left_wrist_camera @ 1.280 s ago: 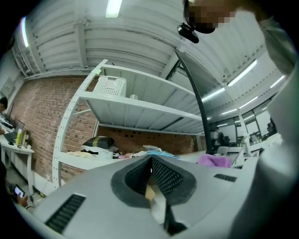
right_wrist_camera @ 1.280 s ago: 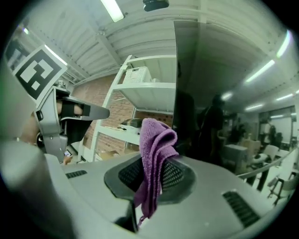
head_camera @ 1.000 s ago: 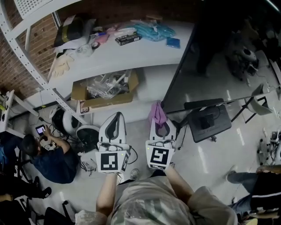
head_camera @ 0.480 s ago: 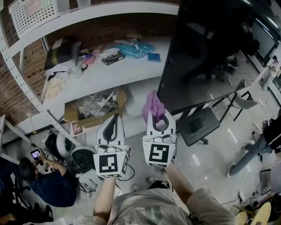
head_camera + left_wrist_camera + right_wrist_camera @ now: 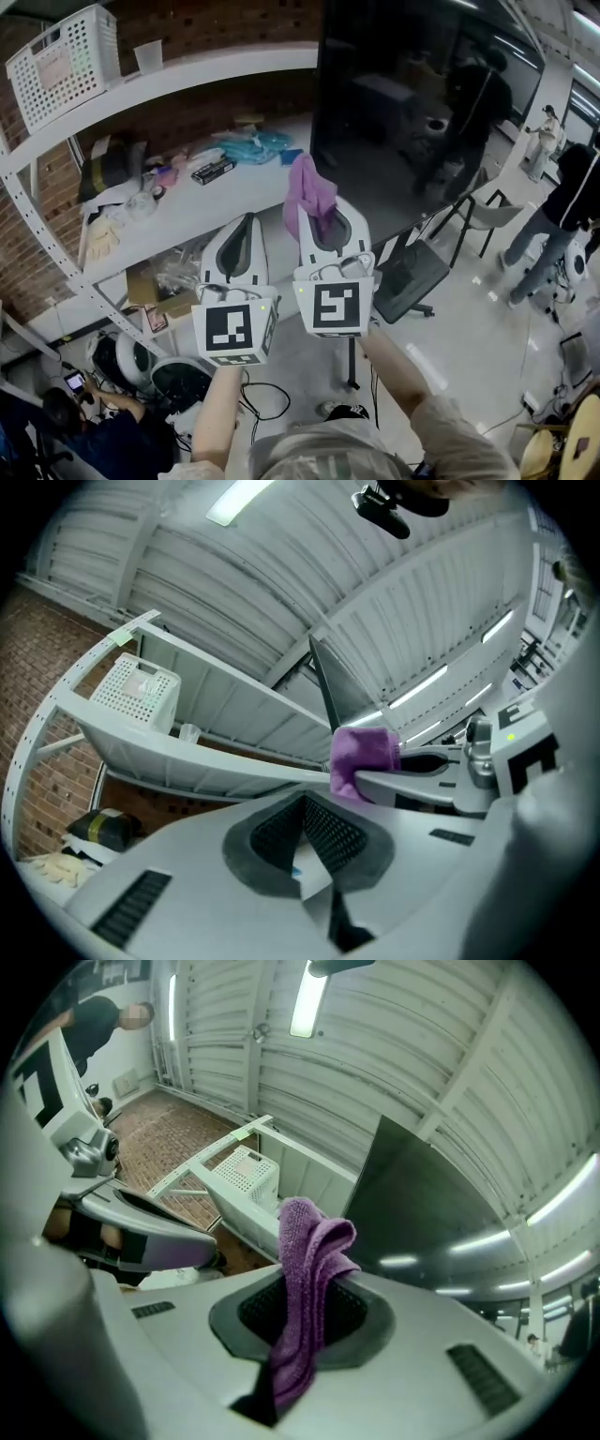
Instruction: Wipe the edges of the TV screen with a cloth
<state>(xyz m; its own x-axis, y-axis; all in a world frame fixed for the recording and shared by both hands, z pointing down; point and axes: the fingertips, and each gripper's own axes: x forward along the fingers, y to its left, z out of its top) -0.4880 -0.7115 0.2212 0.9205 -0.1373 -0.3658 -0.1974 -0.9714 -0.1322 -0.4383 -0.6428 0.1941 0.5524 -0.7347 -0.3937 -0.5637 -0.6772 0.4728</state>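
Workshop with white shelving [image 5: 202, 75]: right gripper [image 5: 327, 223], jaws clamped on purple cloth [image 5: 309, 190], beside left edge of the TV screen [image 5: 412, 103]; left gripper [image 5: 247, 225] jaws closed, empty; wiping judged not yet begun.

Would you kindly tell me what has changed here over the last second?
Both grippers have risen. The right gripper has carried the purple cloth from near the TV screen's lower left corner up to its left edge; whether the cloth touches the screen is unclear. Unchanged: the right gripper stays shut on the purple cloth, and the left gripper stays shut and empty beside it.
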